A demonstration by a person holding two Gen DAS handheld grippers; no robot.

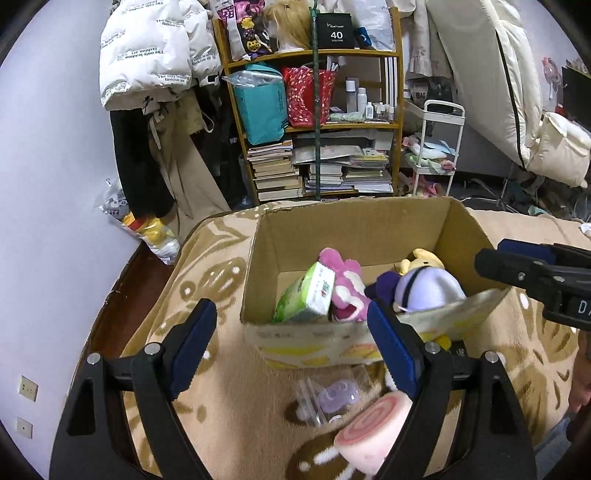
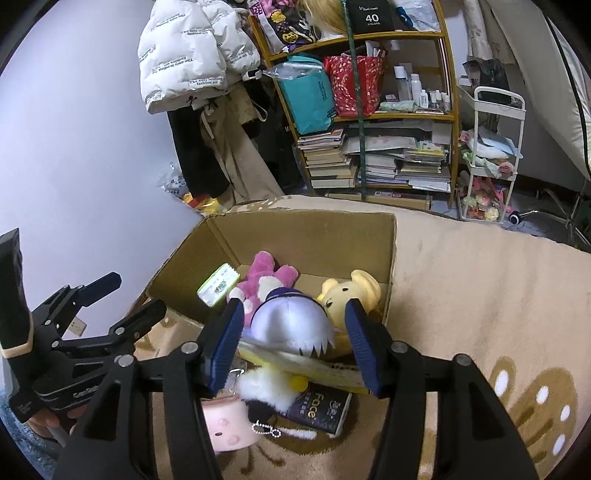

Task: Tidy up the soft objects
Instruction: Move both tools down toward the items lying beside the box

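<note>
Purple plush is resting on the near rim of the cardboard box, lying directly between my right gripper fingers, standing apart, while my left gripper, also apart, is hovering empty, farther off.

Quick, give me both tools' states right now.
Left tool: open, nothing between its pads.
Right tool: open, pads on either side of the lavender plush, not pressing it.

A black box on the top shelf says "40 COLORS". The white puffy jacket says "The only leading fashion art" many times. A dark pack on the blanket says "Face".
</note>
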